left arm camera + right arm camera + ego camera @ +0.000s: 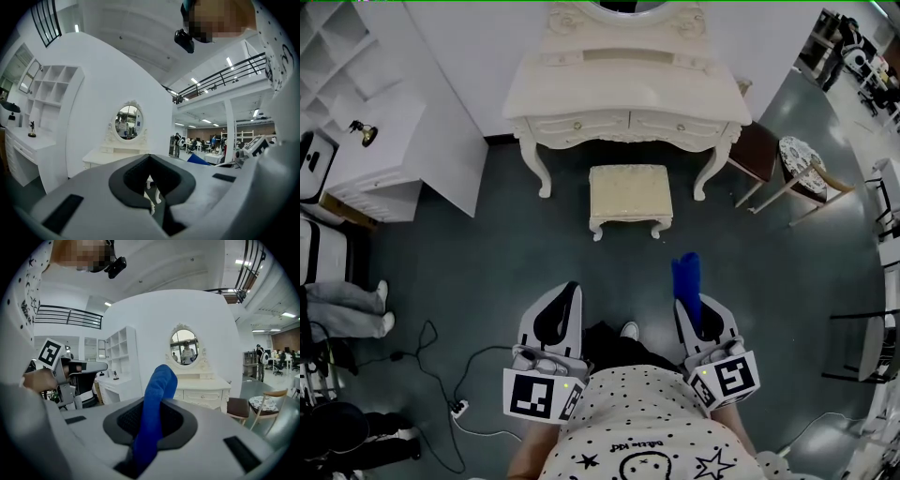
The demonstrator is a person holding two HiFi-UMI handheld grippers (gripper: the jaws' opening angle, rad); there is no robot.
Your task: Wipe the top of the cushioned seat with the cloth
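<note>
The cream cushioned seat (pixel 630 192) is a small stool on the grey floor in front of a white dressing table (pixel 628 84). Both grippers are held near my body, well short of the stool and above the floor. A blue cloth (pixel 686 279) sticks up and forward out of my right gripper (pixel 692 305), which is shut on it; in the right gripper view the blue cloth (pixel 158 390) rises between the jaws. At the left, my left gripper (pixel 568 292) is shut with nothing in it, its jaws meeting along a seam in the left gripper view (pixel 150 159).
A white desk with shelves (pixel 384 150) stands at the left. A brown-seated stool (pixel 759 150) and a wooden chair with a patterned cushion (pixel 802 164) stand right of the dressing table. Cables and a power strip (pixel 459 408) lie on the floor at lower left. Another person's legs (pixel 347 309) show at the left edge.
</note>
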